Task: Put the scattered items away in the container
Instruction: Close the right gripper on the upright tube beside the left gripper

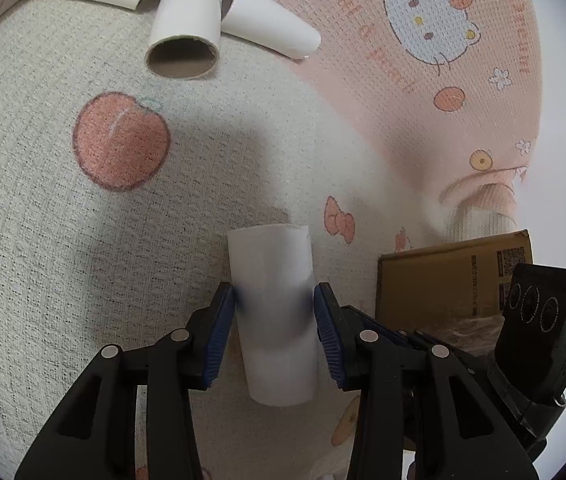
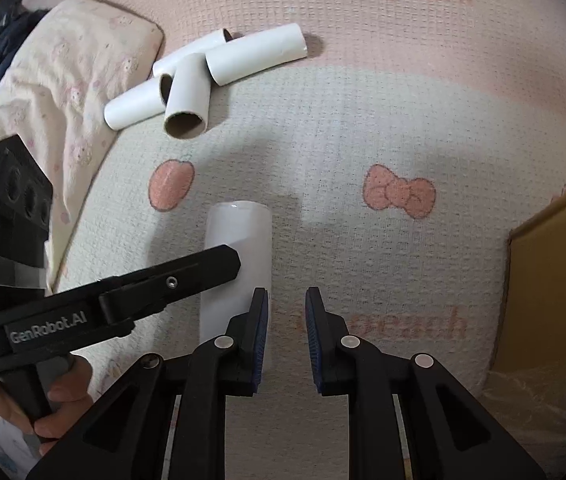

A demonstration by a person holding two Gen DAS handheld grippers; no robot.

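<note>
The left gripper [image 1: 275, 312] has its blue-padded jaws set on either side of a white cardboard tube [image 1: 273, 312], the pads right against its sides, so it looks clamped on the tube. The tube lies lengthwise between the jaws on a cream and pink blanket [image 1: 63, 220] printed with peaches, bows and a cartoon cat. In the right wrist view the same tube [image 2: 239, 232] lies just left of the right gripper [image 2: 286, 340], with the left gripper [image 2: 187, 276] reaching in across it from the left, held by a hand [image 2: 63, 392] at the lower left.

The right gripper's jaws stand a little apart with only blanket [image 2: 363, 260] between them; they hold nothing.

Farther off, a loose heap of four more white tubes [image 2: 203, 76] lies on the blanket, crossing and touching one another, one with its brown open end facing this way. The left wrist view shows that heap [image 1: 187, 20] at its top edge. Beside it sits a pale floral pillow [image 2: 63, 80].

A brown cardboard box [image 1: 443, 280] stands to the right of the gripped tube, its wall [image 2: 555, 280] at the right edge of the right wrist view.
</note>
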